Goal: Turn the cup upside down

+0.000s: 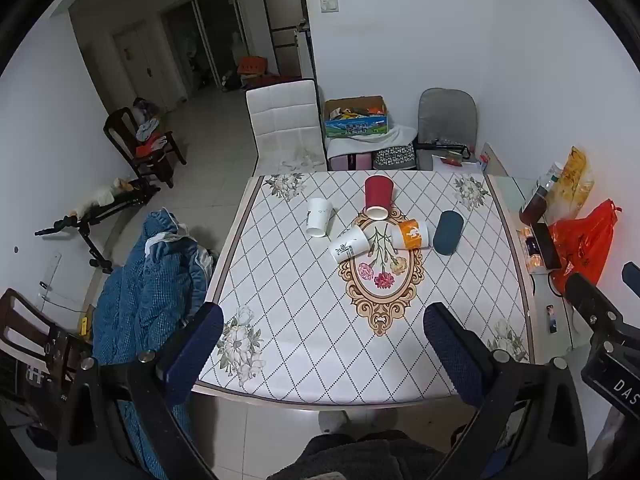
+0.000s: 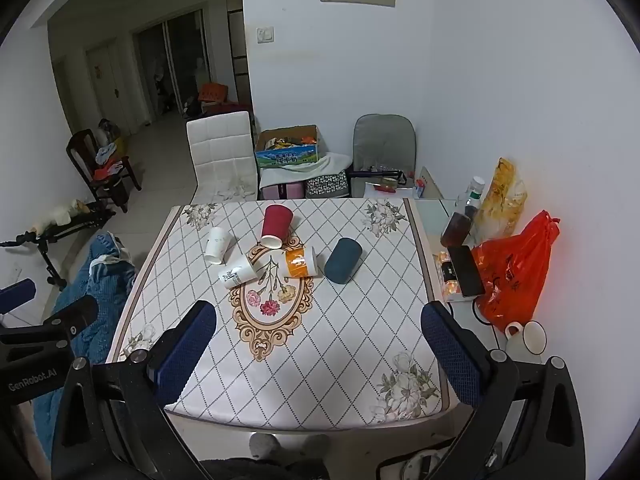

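Note:
Several paper cups lie on their sides on the patterned table (image 1: 304, 320): a red cup (image 1: 377, 196) (image 2: 276, 221) at the back, a white cup (image 1: 319, 217) (image 2: 216, 245) to the left, a white printed cup (image 1: 349, 245) (image 2: 238, 273) in the middle, and an orange cup (image 1: 411, 234) (image 2: 300, 262) to its right. A dark teal case (image 1: 448, 233) (image 2: 343, 261) lies right of the orange cup. My left gripper (image 1: 324, 320) and right gripper (image 2: 318, 318) are both open and empty, held above the table's near edge, well short of the cups.
A white chair (image 1: 286, 128) and a grey chair (image 1: 447, 120) stand behind the table. An orange bag (image 2: 516, 268), bottle (image 2: 460, 224), phone (image 2: 466, 272) and white mug (image 2: 528, 338) sit on the right side shelf. A blue blanket (image 1: 148, 280) lies at the left.

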